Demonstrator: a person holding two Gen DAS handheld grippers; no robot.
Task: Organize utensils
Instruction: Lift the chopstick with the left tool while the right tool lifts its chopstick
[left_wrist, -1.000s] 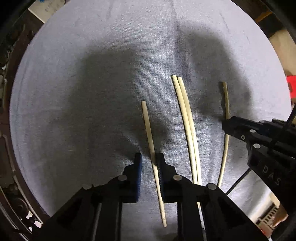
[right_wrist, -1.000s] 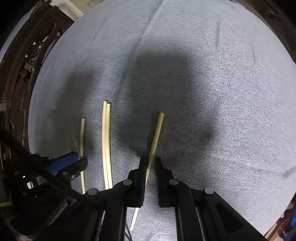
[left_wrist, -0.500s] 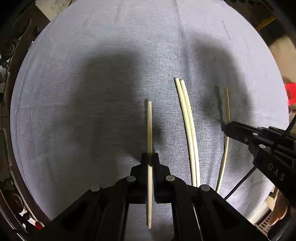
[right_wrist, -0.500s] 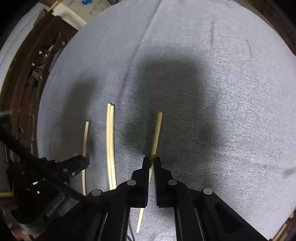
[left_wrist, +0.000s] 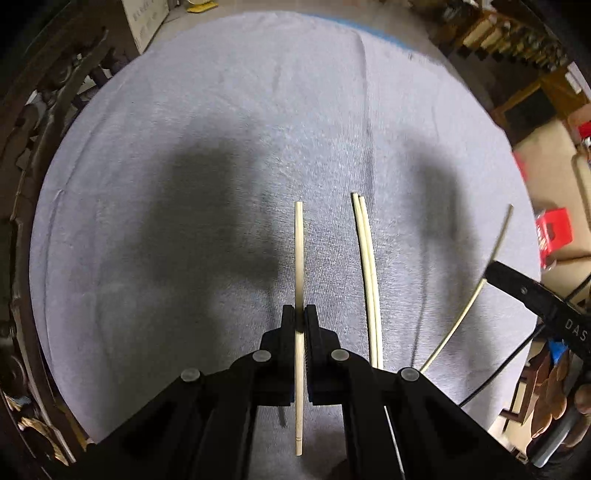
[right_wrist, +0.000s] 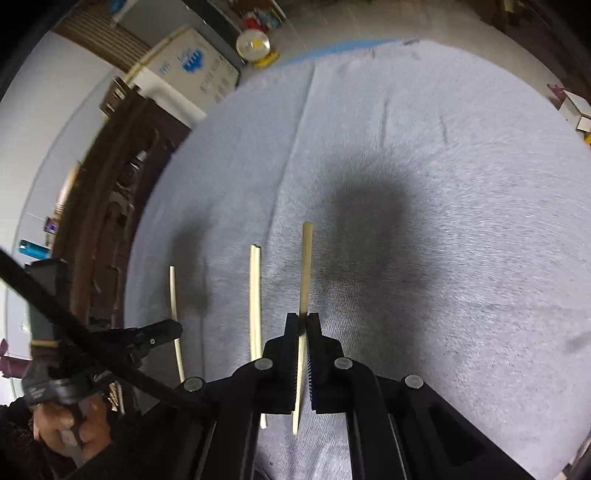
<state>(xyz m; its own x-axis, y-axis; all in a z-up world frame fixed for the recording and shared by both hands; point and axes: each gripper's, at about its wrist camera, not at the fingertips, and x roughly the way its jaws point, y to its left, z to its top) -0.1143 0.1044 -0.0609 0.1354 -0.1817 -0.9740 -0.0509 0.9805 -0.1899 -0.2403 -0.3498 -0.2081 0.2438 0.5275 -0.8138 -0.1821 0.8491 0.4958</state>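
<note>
Several pale chopsticks are on or over a grey cloth. My left gripper is shut on one chopstick and holds it lifted above the cloth. A pair of chopsticks lies side by side on the cloth just right of it. My right gripper is shut on another chopstick, also lifted. In the right wrist view the pair lies to its left, and the left gripper holds its chopstick further left. The right gripper's chopstick shows in the left wrist view.
The grey cloth covers a round table with a dark carved wooden rim. Cardboard boxes and a yellow lamp stand beyond the far edge. A red box and wooden furniture are off the right side.
Both grippers closed on their chopsticks and lifted them off the cloth. Both views now sit higher, showing more of the room. The middle pair has not moved.
</note>
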